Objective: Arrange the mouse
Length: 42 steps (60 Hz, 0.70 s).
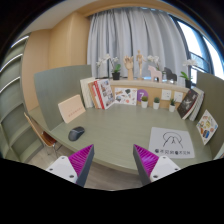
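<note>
Toward the left of the green tabletop (115, 130), a dark mouse (76, 133) lies flat, with a pale notepad-like sheet (71, 108) just behind it and a wooden chair (38, 128) at the table's left edge. Along the far side stand upright books and picture cards (100, 93), a small potted plant (116, 72) and further framed cards (190, 102), while a white printed sheet (172, 142) lies on the right part of the surface. The hand-held gripper (114, 161) hovers over the near edge with its magenta pads (81, 160) spread wide and nothing between them, the mouse lying ahead of the left finger and apart from it.
</note>
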{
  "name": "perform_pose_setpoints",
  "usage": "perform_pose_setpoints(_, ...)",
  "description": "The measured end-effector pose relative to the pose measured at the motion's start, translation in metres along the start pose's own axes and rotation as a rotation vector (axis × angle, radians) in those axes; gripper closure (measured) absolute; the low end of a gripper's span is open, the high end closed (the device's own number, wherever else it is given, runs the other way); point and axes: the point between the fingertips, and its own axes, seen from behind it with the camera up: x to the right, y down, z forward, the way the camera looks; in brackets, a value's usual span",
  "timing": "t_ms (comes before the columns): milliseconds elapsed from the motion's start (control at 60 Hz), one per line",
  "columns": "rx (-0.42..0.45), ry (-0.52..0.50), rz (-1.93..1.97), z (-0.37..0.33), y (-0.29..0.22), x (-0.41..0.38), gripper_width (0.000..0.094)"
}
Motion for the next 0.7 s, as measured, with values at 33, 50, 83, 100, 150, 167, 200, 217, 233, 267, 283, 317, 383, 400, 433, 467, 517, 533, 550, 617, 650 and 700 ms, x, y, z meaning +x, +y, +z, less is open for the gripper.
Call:
perform_pose_setpoints(33,-0.015,0.0,0.007,0.008,0.012,-0.012,0.0161)
perform_pose_setpoints(50,-0.023,0.001,0.01,0.012,0.018,-0.019,0.016)
perform_pose_setpoints(83,-0.043,0.006,0.015,0.02,0.028,-0.032,0.016)
perform_pose_setpoints(100,-0.054,0.008,0.016,0.024,0.032,-0.038,0.016)
perform_pose_setpoints(150,-0.085,0.018,0.021,0.037,0.044,-0.057,0.0162)
perform_pose_setpoints(167,-0.092,0.02,0.025,0.042,0.047,-0.064,0.0163)
perform_pose_setpoints(200,-0.105,0.022,0.032,0.052,0.052,-0.079,0.0165)
perform_pose_setpoints(217,-0.114,0.024,0.036,0.058,0.054,-0.086,0.0165)
perform_pose_setpoints(233,-0.123,0.026,0.039,0.063,0.057,-0.093,0.0165)
perform_pose_setpoints(267,-0.14,0.028,0.039,0.073,0.062,-0.106,0.0163)
perform_pose_setpoints(283,-0.151,0.026,0.04,0.077,0.062,-0.112,0.0165)
perform_pose_setpoints(317,-0.165,0.026,0.041,0.088,0.065,-0.125,0.0165)
perform_pose_setpoints(383,-0.193,0.028,0.043,0.111,0.07,-0.147,0.0163)
perform_pose_setpoints(400,-0.199,0.033,0.042,0.117,0.07,-0.151,0.0162)
perform_pose_setpoints(433,-0.21,0.041,0.042,0.129,0.071,-0.159,0.016)
perform_pose_setpoints(467,-0.219,0.05,0.045,0.142,0.071,-0.166,0.0162)
perform_pose_setpoints(517,-0.23,0.064,0.055,0.16,0.071,-0.175,0.0161)
perform_pose_setpoints(533,-0.232,0.065,0.059,0.166,0.07,-0.179,0.0162)
perform_pose_setpoints(550,-0.232,0.066,0.063,0.173,0.068,-0.182,0.0161)
perform_pose_setpoints(617,-0.243,0.087,0.072,0.195,0.065,-0.189,0.0162)
perform_pose_setpoints(650,-0.246,0.094,0.067,0.206,0.063,-0.193,0.0164)
perform_pose_setpoints(700,-0.253,0.107,0.06,0.22,0.061,-0.196,0.0168)
